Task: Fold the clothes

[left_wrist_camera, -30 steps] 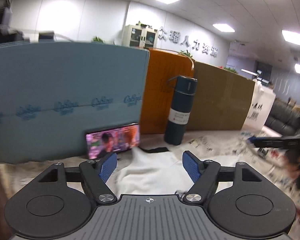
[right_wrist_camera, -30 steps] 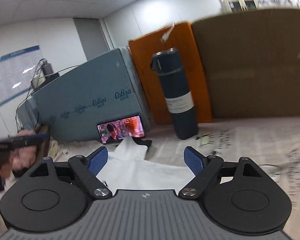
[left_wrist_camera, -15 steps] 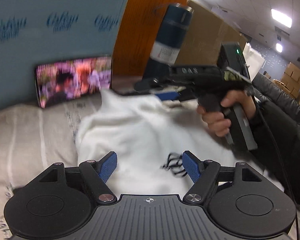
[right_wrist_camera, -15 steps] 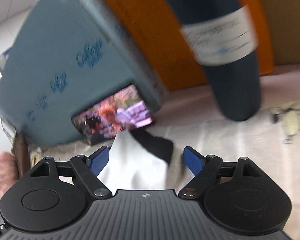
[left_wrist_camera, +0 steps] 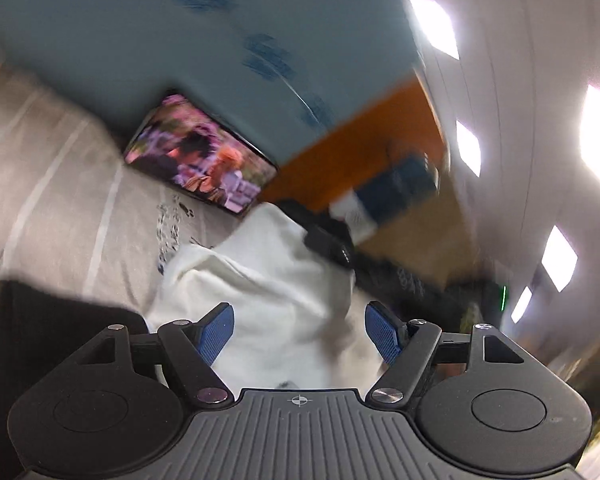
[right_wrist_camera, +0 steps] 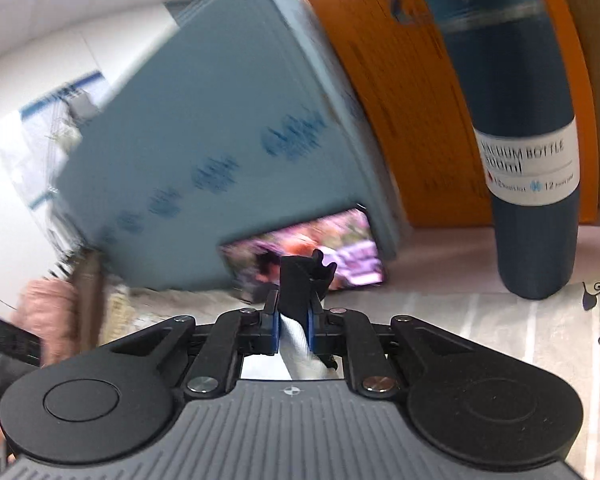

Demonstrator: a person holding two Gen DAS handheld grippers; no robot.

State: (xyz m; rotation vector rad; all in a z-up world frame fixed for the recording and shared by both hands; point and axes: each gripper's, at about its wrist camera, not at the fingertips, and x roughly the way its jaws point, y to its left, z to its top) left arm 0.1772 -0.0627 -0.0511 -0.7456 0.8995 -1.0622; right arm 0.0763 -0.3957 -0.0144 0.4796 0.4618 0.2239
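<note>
A white garment (left_wrist_camera: 268, 292) with black trim lies bunched on the cloth-covered table. My left gripper (left_wrist_camera: 300, 332) is open just above its near part, blue pads either side, nothing between them. My right gripper (right_wrist_camera: 294, 326) is shut on the garment's far edge, white cloth (right_wrist_camera: 298, 344) and a black cuff or collar (right_wrist_camera: 300, 284) pinched between the pads. In the left wrist view the right gripper (left_wrist_camera: 332, 246) shows dark and blurred at the garment's far corner.
A phone (left_wrist_camera: 200, 170) playing video leans on a blue-grey box (right_wrist_camera: 220, 152). A dark blue vacuum bottle (right_wrist_camera: 520, 140) stands right of it before an orange board (right_wrist_camera: 400, 80). A black cloth (left_wrist_camera: 60, 312) lies at the left. The table cover (right_wrist_camera: 480, 328) is pale and striped.
My right gripper went from open to shut on the garment's far black-trimmed edge. My left gripper tilted and dropped close over the garment, still open.
</note>
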